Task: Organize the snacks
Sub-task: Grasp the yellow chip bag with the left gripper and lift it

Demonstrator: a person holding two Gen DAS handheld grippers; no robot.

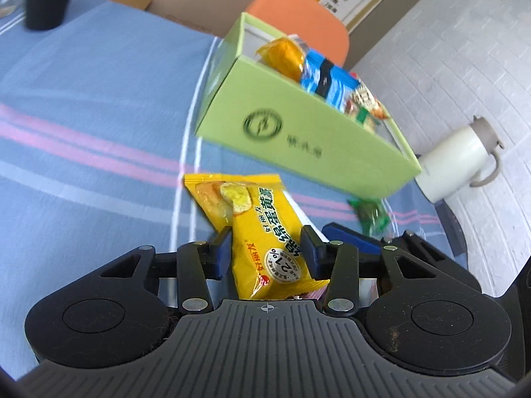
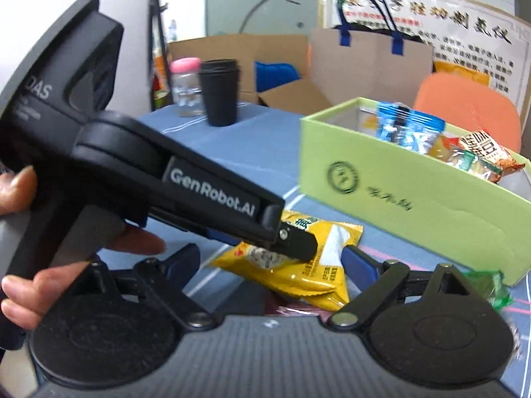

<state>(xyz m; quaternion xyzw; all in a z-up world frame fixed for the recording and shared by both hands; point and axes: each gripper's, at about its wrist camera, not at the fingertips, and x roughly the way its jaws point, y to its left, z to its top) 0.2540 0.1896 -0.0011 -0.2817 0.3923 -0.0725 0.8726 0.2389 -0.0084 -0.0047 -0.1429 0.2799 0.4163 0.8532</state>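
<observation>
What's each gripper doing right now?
Left gripper: closed on the yellow snack packet.
Right gripper: open, holding nothing.

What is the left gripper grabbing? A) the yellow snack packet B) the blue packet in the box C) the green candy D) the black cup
A: the left gripper has its jaws pinched on the yellow snack packet, which lies on the tablecloth in front of the green box.
</observation>
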